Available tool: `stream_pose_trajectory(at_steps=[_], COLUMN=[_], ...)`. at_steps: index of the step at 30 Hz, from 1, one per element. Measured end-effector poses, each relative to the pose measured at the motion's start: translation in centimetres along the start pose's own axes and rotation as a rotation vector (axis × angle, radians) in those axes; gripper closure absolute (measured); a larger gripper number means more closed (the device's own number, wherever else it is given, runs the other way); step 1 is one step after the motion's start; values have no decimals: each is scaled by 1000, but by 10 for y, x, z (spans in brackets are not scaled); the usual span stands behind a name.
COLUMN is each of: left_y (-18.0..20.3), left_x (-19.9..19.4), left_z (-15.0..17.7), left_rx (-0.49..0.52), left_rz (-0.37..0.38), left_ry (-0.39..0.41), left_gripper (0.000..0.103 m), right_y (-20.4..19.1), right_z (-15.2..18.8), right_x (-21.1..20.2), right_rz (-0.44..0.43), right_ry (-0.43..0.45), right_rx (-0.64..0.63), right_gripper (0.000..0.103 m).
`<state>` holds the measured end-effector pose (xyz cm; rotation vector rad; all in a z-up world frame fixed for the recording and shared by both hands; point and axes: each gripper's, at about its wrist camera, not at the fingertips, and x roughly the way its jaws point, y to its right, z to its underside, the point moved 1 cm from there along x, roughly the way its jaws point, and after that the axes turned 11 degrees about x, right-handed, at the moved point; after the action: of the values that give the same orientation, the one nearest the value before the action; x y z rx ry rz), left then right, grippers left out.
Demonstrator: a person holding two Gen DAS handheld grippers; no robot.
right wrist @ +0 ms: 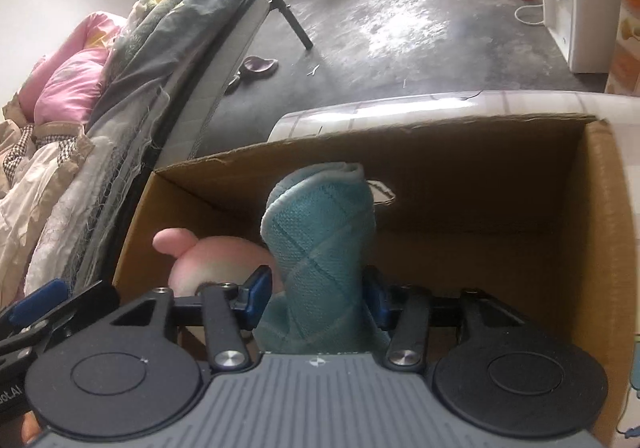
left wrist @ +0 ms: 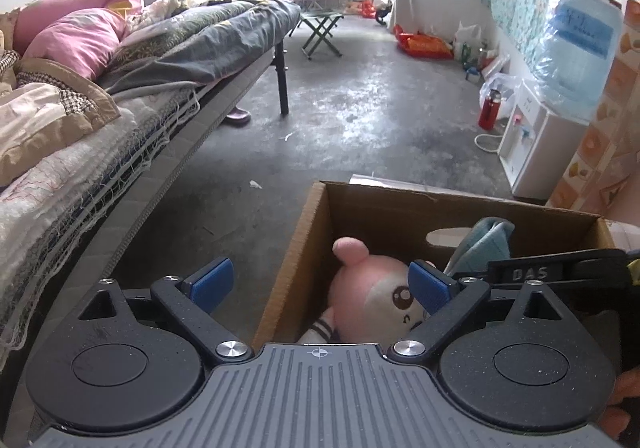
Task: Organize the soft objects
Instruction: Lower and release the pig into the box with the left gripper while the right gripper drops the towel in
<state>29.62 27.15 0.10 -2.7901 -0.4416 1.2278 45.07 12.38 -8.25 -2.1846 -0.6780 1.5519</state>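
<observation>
Right wrist view looks down into an open cardboard box point(right wrist: 592, 232) standing on a pale tiled surface point(right wrist: 400, 110) beside a bed point(right wrist: 120, 120). The right tongs point(right wrist: 316, 298) sit inside the box with a folded teal towel point(right wrist: 320, 248) standing upright between the blue pads point(right wrist: 256, 294); the jaws are parted and the pads flank the cloth closely, though whether they press on it cannot be told from this angle. Just left of the towel, a pink plush doll point(right wrist: 216, 260) lies in the box, its rounded ear pointing toward the box's left wall. Left wrist view shows the left tongs point(left wrist: 320, 286) spread wide with nothing between them, hovering over the near left edge of the same cardboard box point(left wrist: 308, 232). The pink plush doll point(left wrist: 368, 288) lies face up below, one eye showing, and the teal towel point(left wrist: 484, 244) rises behind it at the right, next to a black part of the right tongs point(left wrist: 528, 272). Beyond the box stretch a grey concrete floor point(left wrist: 360, 108), the bed point(left wrist: 120, 96) piled with quilts and pink pillows, and a white water dispenser point(left wrist: 536, 144) carrying a blue bottle.
</observation>
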Motion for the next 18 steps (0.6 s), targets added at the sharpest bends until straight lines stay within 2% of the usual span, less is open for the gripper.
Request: stream_pose_trajectory(at_steps=[3,7,10,13,18], left_y=[-2,-5,-7,-9,-14], left_x=[-5,-12,-19,-27,-41], left_z=[0,0,2,5,11], left_rx=[-2,-12,-19,-29,-49], left_rz=[-5,-7,-8,-5,-6], left_ry=[17,30,33,35,41], left_gripper=[8,8,8,7,7], right_y=[-1,-2,-7,-12,-25], right_z=[0,-1,1,6,15], right_x=[-14,-34,-43,-50,-64], right_rz=[10,7,15,13,-38], right_ry=[35,90,117,130,181], right_rx=[-21,-31,-50,-69,-104], right_gripper=[39,39,47,66,72])
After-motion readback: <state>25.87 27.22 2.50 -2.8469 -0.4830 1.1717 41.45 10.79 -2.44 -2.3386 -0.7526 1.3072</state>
